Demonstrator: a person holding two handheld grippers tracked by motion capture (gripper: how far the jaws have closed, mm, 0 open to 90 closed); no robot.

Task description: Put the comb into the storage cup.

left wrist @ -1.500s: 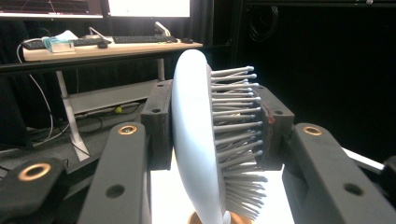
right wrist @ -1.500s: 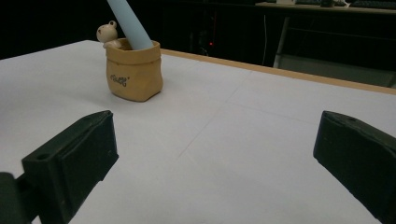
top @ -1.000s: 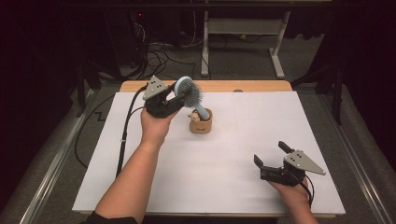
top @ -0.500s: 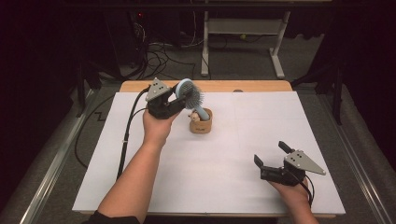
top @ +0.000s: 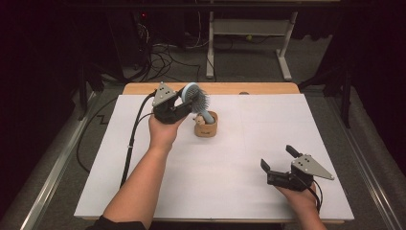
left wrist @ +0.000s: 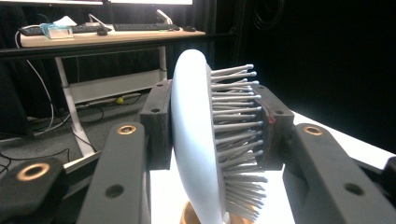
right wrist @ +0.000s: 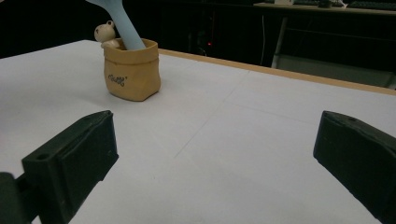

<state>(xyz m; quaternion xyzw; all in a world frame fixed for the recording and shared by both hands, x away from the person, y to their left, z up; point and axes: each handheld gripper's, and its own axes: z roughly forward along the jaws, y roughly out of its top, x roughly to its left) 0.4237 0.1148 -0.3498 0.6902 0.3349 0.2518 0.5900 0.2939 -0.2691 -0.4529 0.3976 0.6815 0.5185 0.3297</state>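
One hairbrush, one holder, two grippers at a white-covered table.

The left gripper point(top: 184, 103) clamps the head of the single pale blue hairbrush point(top: 196, 98), its handle standing in the one tan holder point(top: 206, 127). The right gripper point(top: 278, 159) rests well apart, jaws wide and empty. The white table cover point(top: 230, 182) overlies wood; the room behind is dark, with cables and one desk frame point(top: 249, 28).

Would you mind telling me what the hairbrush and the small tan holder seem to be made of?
Hairbrush: probably plastic, a smooth matte pale-blue back with stiff grey ball-tipped bristles. Holder: likely glazed ceramic or resin shaped like a crumpled bag, judging by its thick, softly shiny tan walls; I can't tell which.
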